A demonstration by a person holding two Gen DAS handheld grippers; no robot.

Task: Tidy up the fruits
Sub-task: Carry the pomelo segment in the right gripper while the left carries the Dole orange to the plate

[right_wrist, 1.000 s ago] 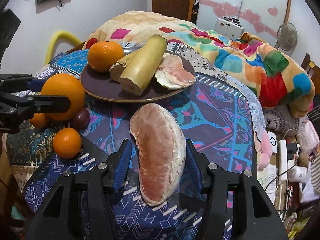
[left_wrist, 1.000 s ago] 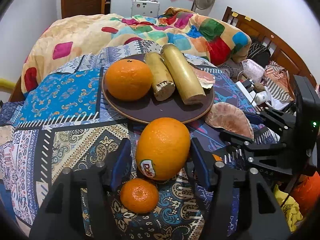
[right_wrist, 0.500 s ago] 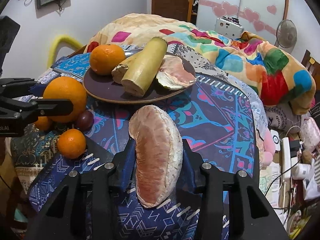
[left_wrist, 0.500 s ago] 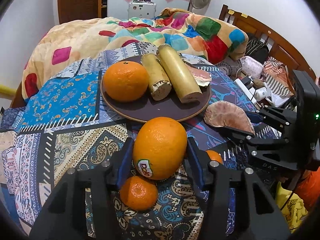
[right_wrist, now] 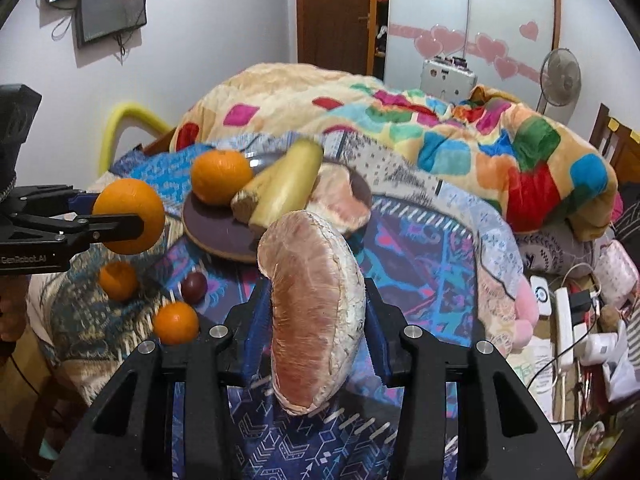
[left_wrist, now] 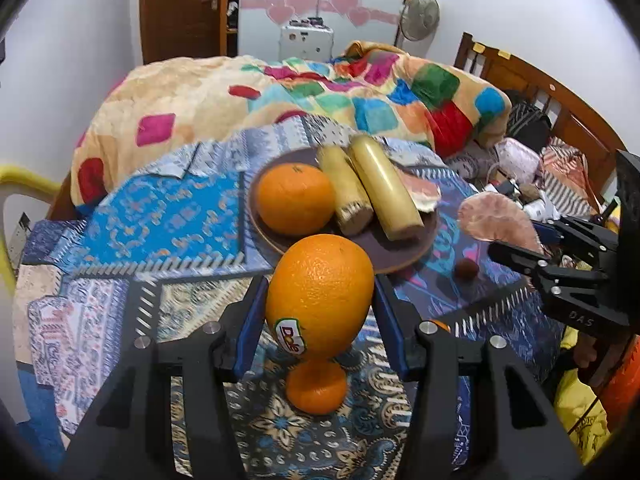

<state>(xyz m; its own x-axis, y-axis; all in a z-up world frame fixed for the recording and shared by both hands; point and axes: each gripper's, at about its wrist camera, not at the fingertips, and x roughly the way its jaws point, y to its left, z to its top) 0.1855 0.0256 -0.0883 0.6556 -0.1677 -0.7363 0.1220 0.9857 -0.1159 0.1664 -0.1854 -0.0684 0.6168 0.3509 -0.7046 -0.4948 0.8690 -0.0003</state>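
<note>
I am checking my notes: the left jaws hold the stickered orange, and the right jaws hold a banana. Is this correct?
One detail is wrong. The left gripper does hold the stickered orange, but the right gripper holds a peeled pomelo segment, as the right wrist view shows.

A: Left gripper (left_wrist: 320, 308)?
B: Clamped on Dole orange (left_wrist: 320, 300), lifted above small orange (left_wrist: 317, 386) on cloth (left_wrist: 160, 216).
A: Right gripper (left_wrist: 516, 240)?
B: Holding pomelo piece (left_wrist: 494, 218) beside plate (left_wrist: 420, 246).
</note>
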